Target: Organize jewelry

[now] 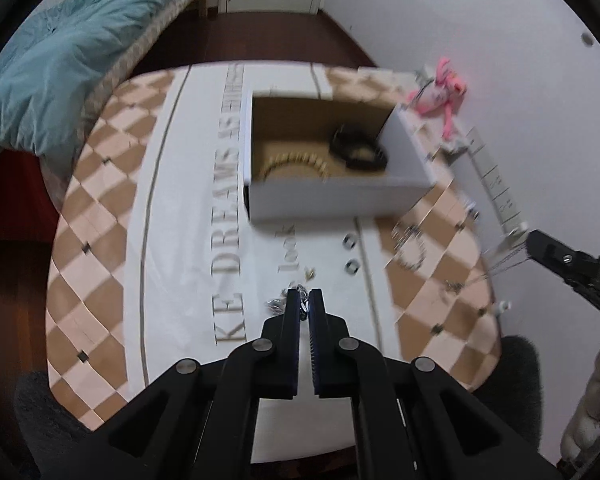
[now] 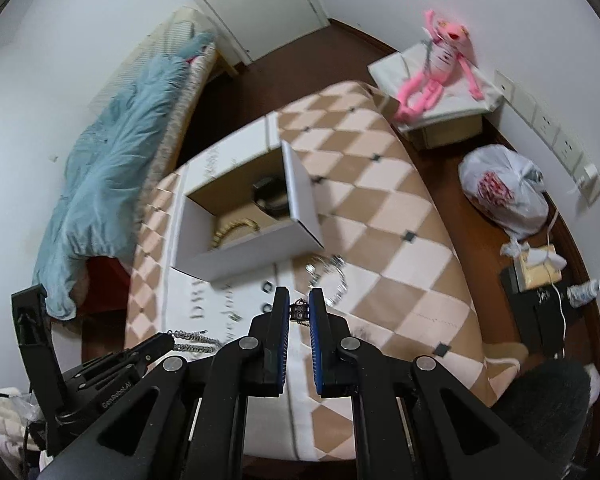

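Observation:
An open white cardboard box (image 1: pixel 340 196) (image 2: pixel 300 196) stands on the checkered table and holds a gold beaded bracelet (image 1: pixel 296 160) (image 2: pixel 234 228) and a black bracelet (image 1: pixel 358 146) (image 2: pixel 270 196). My left gripper (image 1: pixel 305 298) is shut on a silver chain (image 1: pixel 276 305), just above the table; the chain hangs from it in the right wrist view (image 2: pixel 190 342). My right gripper (image 2: pixel 299 298) is shut on a small dark pendant with a chain (image 2: pixel 300 312), held above the table. Two small rings (image 1: pixel 350 254) (image 2: pixel 266 296) and a silver bracelet (image 1: pixel 410 246) (image 2: pixel 332 278) lie in front of the box.
The table (image 1: pixel 108 216) (image 2: pixel 400 208) has a checkered cloth with a white lettered runner. A bed with a blue quilt (image 1: pixel 60 64) (image 2: pixel 112 168) lies at left. A pink plush toy (image 2: pixel 436 76) on a box, a plastic bag (image 2: pixel 504 192) and a wall stand at right.

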`<action>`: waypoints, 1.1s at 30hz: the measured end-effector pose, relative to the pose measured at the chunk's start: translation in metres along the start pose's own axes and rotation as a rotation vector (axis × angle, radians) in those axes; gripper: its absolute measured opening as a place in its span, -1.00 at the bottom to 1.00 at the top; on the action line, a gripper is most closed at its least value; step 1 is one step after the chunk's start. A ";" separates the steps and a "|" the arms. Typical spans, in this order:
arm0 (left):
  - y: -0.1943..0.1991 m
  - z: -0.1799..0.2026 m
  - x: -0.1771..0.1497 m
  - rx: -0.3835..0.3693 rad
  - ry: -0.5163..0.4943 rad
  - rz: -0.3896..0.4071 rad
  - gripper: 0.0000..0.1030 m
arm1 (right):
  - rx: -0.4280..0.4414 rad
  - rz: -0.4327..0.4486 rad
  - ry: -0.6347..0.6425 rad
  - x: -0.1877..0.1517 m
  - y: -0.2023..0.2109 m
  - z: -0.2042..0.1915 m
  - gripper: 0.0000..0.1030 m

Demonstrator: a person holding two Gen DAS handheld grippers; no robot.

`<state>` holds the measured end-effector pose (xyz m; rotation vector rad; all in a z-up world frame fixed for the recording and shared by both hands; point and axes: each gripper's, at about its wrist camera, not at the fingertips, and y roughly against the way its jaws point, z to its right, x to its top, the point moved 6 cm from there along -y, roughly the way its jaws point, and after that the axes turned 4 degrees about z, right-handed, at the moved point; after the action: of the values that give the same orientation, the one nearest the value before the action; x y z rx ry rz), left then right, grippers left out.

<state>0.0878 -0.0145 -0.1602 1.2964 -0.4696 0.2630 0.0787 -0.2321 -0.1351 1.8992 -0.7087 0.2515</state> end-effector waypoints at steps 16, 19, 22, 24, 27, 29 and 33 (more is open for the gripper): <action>0.048 -0.005 0.083 -0.040 0.034 0.136 -0.89 | 0.074 0.090 0.159 0.085 0.016 -0.078 -0.81; 0.024 -0.020 0.056 0.018 0.047 0.067 -0.85 | 0.070 0.060 0.139 0.063 0.006 -0.071 -0.81; -0.004 -0.035 0.025 0.076 0.061 0.001 -0.32 | 0.052 0.013 0.101 0.035 -0.011 -0.056 -0.81; -0.023 -0.041 0.006 0.095 0.077 -0.046 0.56 | 0.039 -0.019 0.076 0.016 -0.021 -0.046 -0.81; -0.047 -0.045 -0.015 0.093 0.104 -0.091 0.62 | 0.015 -0.067 0.039 -0.012 -0.035 -0.028 -0.81; -0.064 -0.045 -0.026 0.086 0.128 -0.121 0.62 | -0.001 -0.089 0.022 -0.025 -0.043 -0.019 -0.81; -0.083 -0.039 -0.035 0.079 0.138 -0.144 0.61 | -0.033 -0.124 -0.004 -0.049 -0.053 -0.002 -0.81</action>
<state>0.1012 0.0038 -0.2553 1.3718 -0.2496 0.2501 0.0706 -0.1981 -0.1984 1.9048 -0.5922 0.1569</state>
